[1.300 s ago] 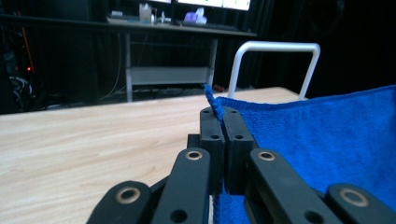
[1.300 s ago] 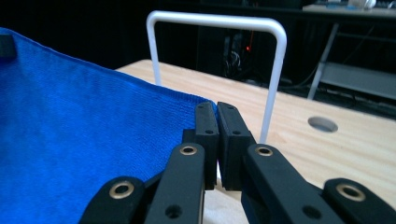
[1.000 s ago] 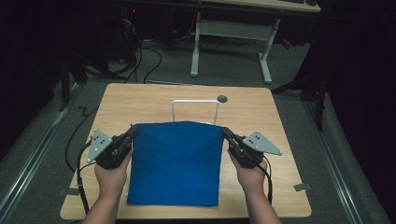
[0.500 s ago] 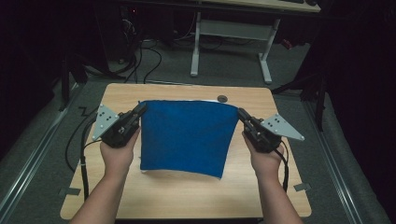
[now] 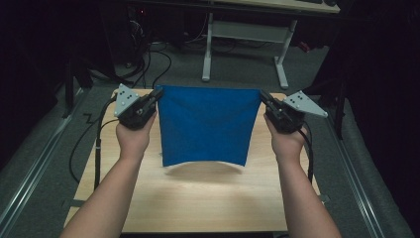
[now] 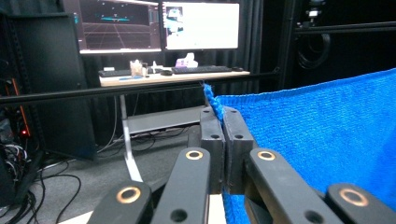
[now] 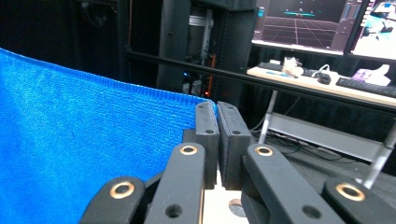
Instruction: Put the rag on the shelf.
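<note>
A blue knitted cloth (image 5: 208, 124) hangs in the air above the wooden table (image 5: 198, 198), stretched flat between both grippers. My left gripper (image 5: 159, 93) is shut on its top left corner, and the cloth (image 6: 317, 140) spreads away to the right of the closed jaws in the left gripper view. My right gripper (image 5: 262, 94) is shut on the top right corner; in the right gripper view the cloth (image 7: 84, 154) runs off to the left. The cloth's lower edge hangs free just above the tabletop, casting a shadow on the wood.
A white-legged desk (image 5: 242, 39) stands beyond the table's far edge, carrying monitors (image 6: 159, 25) and a keyboard. Cables (image 5: 84, 139) trail from the left gripper over the table's left side onto the dark floor. A black rail (image 7: 280, 81) crosses behind the table.
Both hands have risen and moved toward the far side, lifting the cloth from lying flat on the table to hanging upright. A white frame and dark disc at the far edge are now covered.
</note>
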`<move>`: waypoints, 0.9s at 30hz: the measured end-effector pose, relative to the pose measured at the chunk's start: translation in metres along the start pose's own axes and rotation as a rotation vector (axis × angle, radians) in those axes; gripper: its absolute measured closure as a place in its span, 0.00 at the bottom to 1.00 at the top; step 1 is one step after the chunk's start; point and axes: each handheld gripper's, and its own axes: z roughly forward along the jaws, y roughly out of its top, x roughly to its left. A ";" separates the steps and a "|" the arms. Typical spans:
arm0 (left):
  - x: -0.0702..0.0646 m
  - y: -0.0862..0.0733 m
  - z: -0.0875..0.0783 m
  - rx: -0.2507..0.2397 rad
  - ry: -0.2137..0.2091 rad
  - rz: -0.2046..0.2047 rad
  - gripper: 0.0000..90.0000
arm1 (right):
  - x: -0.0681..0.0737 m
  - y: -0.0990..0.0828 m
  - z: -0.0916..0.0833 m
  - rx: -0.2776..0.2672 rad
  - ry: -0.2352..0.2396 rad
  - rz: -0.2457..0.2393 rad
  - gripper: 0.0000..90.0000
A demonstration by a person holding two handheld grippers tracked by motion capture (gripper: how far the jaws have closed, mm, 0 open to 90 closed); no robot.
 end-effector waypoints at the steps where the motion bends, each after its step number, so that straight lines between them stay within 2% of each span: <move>1: 0.002 -0.001 0.006 0.005 0.005 0.009 0.99 | -0.002 0.001 0.005 0.008 -0.006 -0.003 0.99; 5: 0.007 -0.005 0.031 0.038 0.027 0.046 0.99 | -0.013 0.003 0.026 0.037 -0.038 -0.004 0.99; 8: 0.012 -0.009 0.047 0.071 0.038 0.049 0.99 | -0.020 0.002 0.041 0.066 -0.060 -0.010 0.99; 13: 0.019 -0.019 0.064 0.119 0.058 0.052 0.99 | -0.029 -0.006 0.067 0.121 -0.078 0.015 0.99; 16: 0.022 -0.025 0.068 0.139 0.066 0.033 0.99 | -0.030 -0.014 0.079 0.155 -0.084 0.015 0.99; 19: 0.024 -0.030 0.070 0.153 0.070 0.034 0.99 | -0.030 -0.021 0.086 0.178 -0.080 0.010 0.99; 27: 0.027 -0.052 0.071 0.222 0.069 0.031 0.99 | -0.028 -0.036 0.095 0.227 -0.063 0.009 0.99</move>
